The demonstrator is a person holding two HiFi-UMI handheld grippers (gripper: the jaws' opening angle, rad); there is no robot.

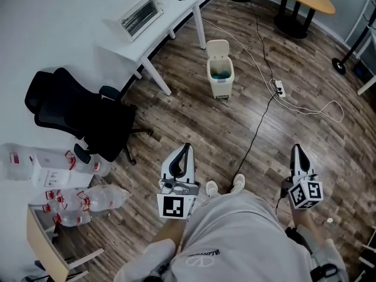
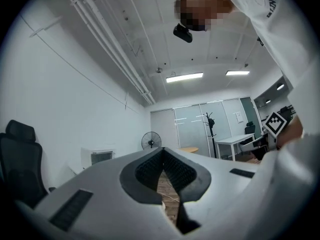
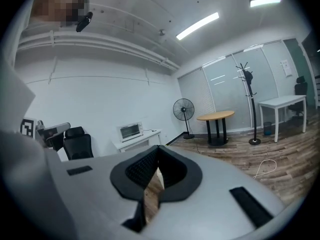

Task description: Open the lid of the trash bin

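1. Trash bin (image 1: 220, 76) stands upright on the floor near the white table (image 1: 158, 31), well ahead of both grippers.
2. Its long axis is vertical; lid (image 1: 217, 47) is raised at the far side.
3. Left gripper (image 1: 187, 147): jaws together, empty.
4. Right gripper (image 1: 295, 149): same.

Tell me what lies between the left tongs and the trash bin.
Nothing but bare wood floor, seen in the head view, from left tongs to trash bin; the black cable passes off to one side.

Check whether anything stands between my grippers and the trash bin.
Nothing upright does: bare floor separates the left gripper and right gripper from the trash bin. Only a black cable lies flat on it, crossing the right gripper's line.
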